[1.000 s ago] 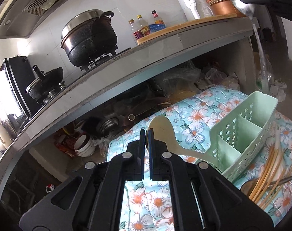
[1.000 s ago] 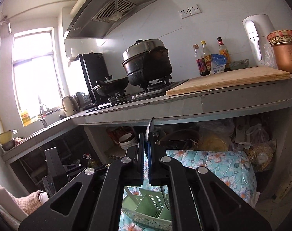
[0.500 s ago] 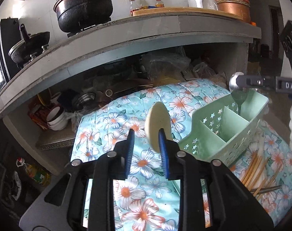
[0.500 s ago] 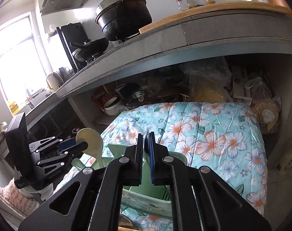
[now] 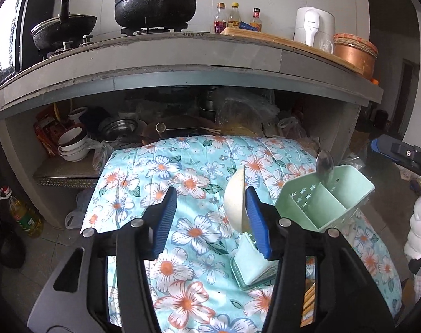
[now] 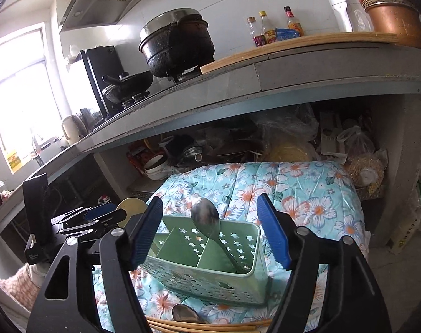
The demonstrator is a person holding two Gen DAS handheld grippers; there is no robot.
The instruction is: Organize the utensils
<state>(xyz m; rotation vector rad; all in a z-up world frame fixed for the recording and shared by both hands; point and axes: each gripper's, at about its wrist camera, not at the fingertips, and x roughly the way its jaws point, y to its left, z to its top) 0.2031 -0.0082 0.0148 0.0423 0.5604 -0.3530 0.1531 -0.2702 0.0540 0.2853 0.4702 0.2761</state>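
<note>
A pale green utensil caddy [image 5: 325,202] [image 6: 210,260] with three compartments stands on a floral cloth. A steel spoon [image 6: 207,220] [image 5: 324,165] stands in its end compartment, bowl up. A cream rice paddle [image 5: 235,202] [image 6: 131,206] stands in the compartment at the other end, against my left gripper's right finger. My left gripper [image 5: 210,222] is open. My right gripper [image 6: 210,230] is open and empty, its fingers either side of the spoon, just in front of the caddy.
Wooden chopsticks [image 6: 205,327] [image 5: 309,302] and another spoon [image 6: 185,313] lie on the floral cloth [image 5: 182,180] near the caddy. A concrete counter [image 5: 182,55] with pots runs behind, with a cluttered shelf below.
Both grippers opened wide. The right let go of the steel spoon, which now stands in the caddy. The left released the rice paddle into the caddy.
</note>
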